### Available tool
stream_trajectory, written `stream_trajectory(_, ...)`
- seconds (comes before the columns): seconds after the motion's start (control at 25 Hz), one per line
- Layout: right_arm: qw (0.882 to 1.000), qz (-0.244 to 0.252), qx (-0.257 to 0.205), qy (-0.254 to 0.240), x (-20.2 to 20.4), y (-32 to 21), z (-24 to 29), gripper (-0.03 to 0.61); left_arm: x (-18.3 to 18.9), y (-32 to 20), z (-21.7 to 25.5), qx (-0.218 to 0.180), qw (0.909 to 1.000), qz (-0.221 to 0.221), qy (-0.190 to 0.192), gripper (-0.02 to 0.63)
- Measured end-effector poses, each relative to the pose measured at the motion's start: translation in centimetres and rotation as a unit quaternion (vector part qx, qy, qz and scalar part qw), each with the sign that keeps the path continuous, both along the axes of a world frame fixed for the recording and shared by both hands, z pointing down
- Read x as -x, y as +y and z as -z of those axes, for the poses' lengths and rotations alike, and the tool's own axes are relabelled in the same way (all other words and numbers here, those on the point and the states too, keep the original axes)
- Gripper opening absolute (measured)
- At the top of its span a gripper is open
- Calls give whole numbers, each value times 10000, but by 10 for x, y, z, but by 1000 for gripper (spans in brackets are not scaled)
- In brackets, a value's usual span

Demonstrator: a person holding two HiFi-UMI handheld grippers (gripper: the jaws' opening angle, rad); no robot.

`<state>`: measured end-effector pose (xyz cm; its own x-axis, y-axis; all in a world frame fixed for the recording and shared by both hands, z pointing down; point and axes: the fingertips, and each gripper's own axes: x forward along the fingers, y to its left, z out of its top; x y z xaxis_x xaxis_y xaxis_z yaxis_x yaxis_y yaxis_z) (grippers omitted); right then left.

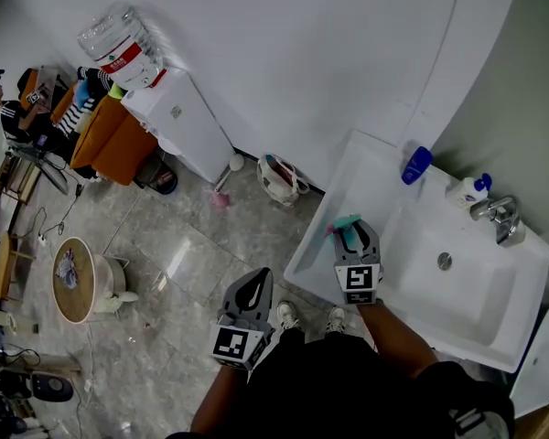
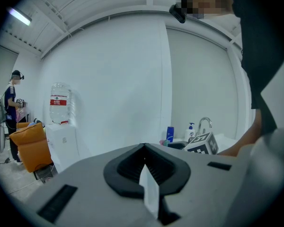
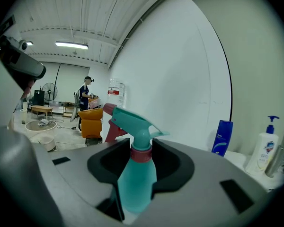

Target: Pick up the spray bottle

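R gripper (image 3: pixel 136 148) pinches spray bottle (image 3: pixel 136 178) by its body, above sink counter (image 1: pixel 361 167) left edge; basin (image 1: pixel 480 291) open to its right. L gripper (image 2: pixel 144 150) pressed shut, above floor (image 1: pixel 183 245).

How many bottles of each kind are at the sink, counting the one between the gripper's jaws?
spray bottle: 1
blue bottle: 1
pump bottle: 1
Total: 3
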<state>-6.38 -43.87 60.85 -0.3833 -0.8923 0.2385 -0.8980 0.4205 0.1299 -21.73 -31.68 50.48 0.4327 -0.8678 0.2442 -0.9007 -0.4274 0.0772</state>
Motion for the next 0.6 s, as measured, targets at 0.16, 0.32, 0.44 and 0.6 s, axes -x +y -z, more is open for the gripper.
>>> stream_trajectory(0.16, 10000, -70, -18, 16, -2, 2, 9, 141, 2, 1, 1, 5, 10000, 20, 10, -6)
stream_trajectory(0.32, 9997, 17, -227, 12, -3, 5, 26, 138, 1, 0, 2, -33, 10000, -6, 27, -6)
stream_trajectory(0.44, 9991, 38, -415, -52, -4, 9, 44, 138, -1, 1, 3, -51, 10000, -32, 47, -6)
stream_trajectory(0.6, 9974, 46, -662, -294, -4, 15, 79, 137, -3, 1, 4, -76, 9999, -84, 77, -6)
